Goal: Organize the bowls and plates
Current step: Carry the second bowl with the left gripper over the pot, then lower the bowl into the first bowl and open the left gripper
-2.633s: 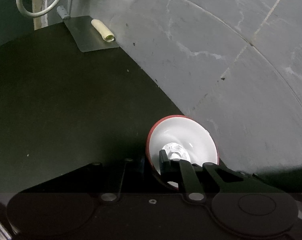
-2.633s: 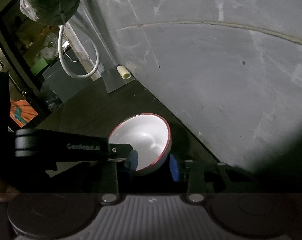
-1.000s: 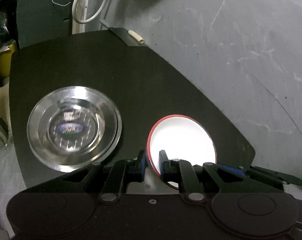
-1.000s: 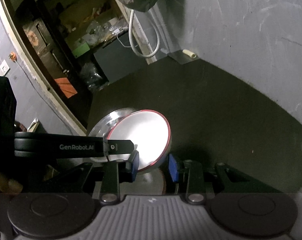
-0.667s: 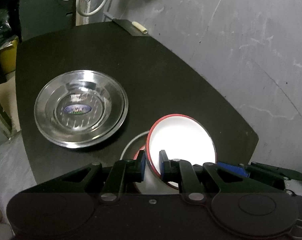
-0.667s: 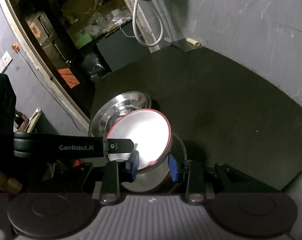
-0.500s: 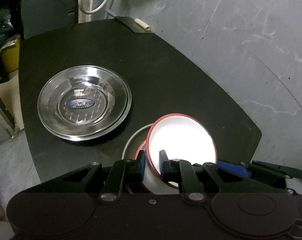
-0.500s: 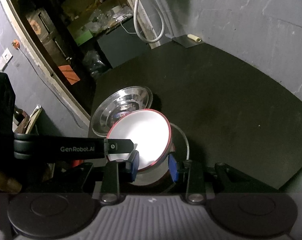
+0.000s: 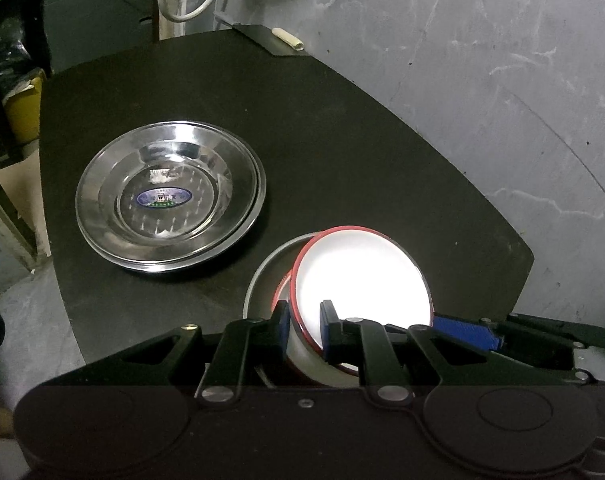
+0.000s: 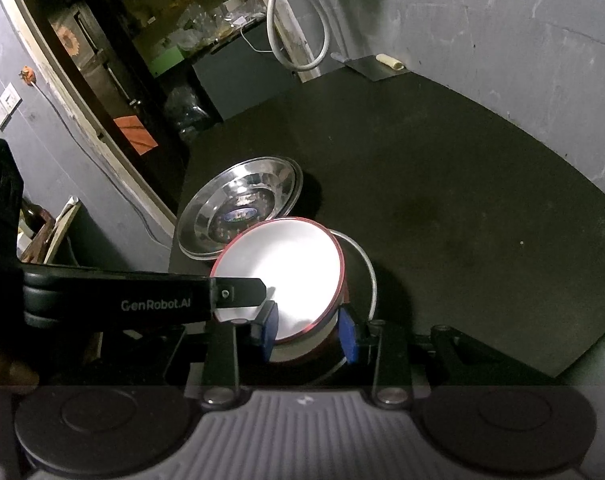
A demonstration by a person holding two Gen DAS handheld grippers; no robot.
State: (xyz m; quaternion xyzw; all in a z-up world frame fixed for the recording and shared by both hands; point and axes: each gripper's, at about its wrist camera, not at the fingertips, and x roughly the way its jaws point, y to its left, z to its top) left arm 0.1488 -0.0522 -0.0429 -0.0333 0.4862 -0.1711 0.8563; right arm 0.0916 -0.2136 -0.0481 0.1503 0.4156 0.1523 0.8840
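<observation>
The left tool pinches the near rim of the white bowl with the red rim, and the right tool grips the same bowl by its rim and outer wall. The bowl tilts just ahead of both tools, partly inside a bigger bowl on the black bench. The shiny steel plates lie farther ahead, to the left.

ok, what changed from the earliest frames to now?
The red-rimmed white bowl, formerly up by the grey wall, now hangs over another bowl on the black table, beside the steel plates. Unchanged: left gripper and right gripper both grip its rim.
</observation>
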